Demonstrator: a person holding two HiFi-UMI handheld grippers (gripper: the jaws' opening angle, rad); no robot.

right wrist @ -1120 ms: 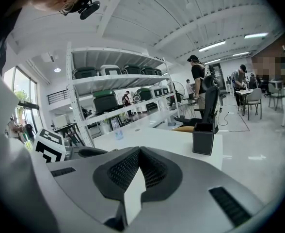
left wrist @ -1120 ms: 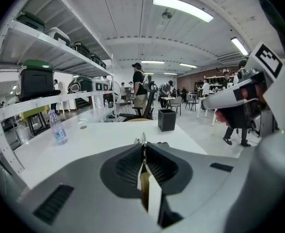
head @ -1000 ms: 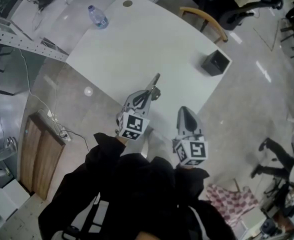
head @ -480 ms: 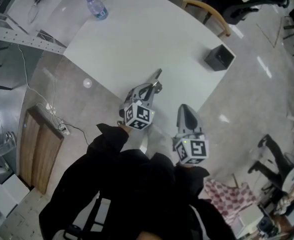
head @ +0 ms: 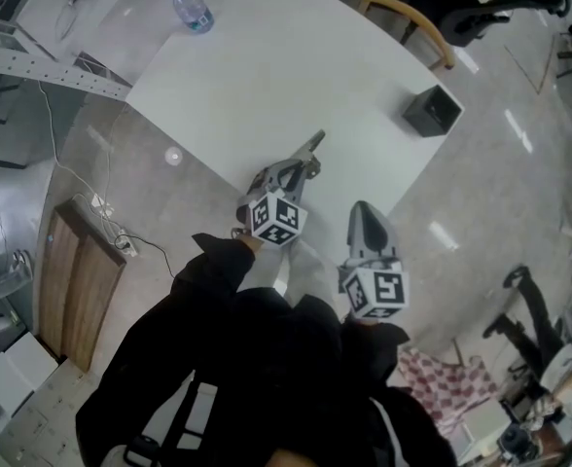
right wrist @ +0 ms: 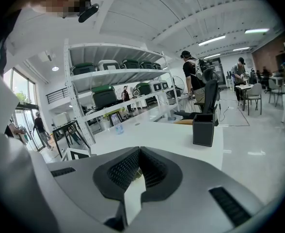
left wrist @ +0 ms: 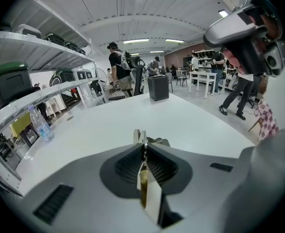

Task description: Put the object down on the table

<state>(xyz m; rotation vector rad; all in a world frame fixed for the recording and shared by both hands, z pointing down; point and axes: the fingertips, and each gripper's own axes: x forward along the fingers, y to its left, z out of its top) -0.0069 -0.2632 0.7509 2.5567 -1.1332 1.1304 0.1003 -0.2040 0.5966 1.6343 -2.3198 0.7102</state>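
Observation:
My left gripper [head: 295, 171] is over the near edge of the white table [head: 267, 76] and is shut on a thin metal object [head: 311, 147] that sticks out past its tips toward the table's middle. In the left gripper view the object [left wrist: 139, 136] shows as a narrow silvery piece clamped between the shut jaws of the left gripper [left wrist: 142, 148], just above the tabletop. My right gripper [head: 363, 212] hangs beside the table's near corner, over the floor. In its own view the right gripper [right wrist: 138, 155] is shut with nothing between the jaws.
A black open box [head: 430, 111] stands at the table's right corner. At the far left corner is a water bottle [head: 191, 10]. A wooden chair [head: 408, 17] is behind the table. Shelving [right wrist: 118, 89] and people stand beyond.
My left gripper has moved a little forward and right over the table edge with the metal object in it. The right gripper has hardly moved.

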